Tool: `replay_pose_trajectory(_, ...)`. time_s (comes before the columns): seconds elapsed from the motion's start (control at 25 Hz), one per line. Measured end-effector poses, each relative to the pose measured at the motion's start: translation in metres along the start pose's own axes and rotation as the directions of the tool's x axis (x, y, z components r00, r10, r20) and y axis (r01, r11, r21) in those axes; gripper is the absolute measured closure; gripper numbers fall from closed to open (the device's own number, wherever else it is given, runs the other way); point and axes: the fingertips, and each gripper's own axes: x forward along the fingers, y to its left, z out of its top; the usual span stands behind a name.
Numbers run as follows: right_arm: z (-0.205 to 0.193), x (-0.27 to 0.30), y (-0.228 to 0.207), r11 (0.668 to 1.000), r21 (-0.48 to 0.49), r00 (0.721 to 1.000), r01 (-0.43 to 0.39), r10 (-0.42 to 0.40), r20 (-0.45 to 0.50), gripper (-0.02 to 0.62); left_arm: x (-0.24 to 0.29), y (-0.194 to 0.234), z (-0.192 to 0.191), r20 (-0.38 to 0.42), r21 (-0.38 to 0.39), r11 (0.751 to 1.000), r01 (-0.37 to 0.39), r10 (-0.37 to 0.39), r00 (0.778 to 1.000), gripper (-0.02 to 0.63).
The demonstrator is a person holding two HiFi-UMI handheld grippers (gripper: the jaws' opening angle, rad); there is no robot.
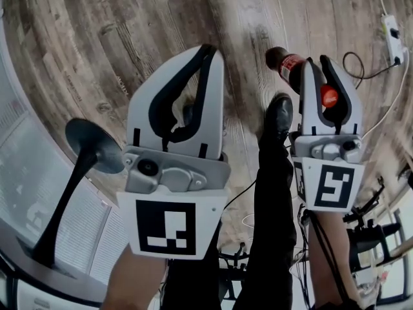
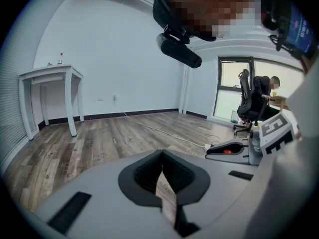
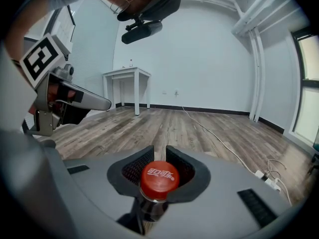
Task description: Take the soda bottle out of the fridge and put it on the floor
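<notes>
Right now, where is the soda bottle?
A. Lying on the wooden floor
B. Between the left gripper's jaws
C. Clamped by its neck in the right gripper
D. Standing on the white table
C: in the right gripper view the right gripper has its jaws closed on the neck of the soda bottle, just under the red cap; the left gripper holds nothing.
</notes>
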Motion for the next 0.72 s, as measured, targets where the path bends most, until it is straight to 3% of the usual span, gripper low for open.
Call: replay_pose_trajectory(0.72,-0.053,0.013,0.001,0.999,-0.034,0.998,0.018,-0.02,-0.053,0.506,-0.002,0.004,-0.025,-0.017,0.007,1.0,-0.001,0.001,1.0,0.59)
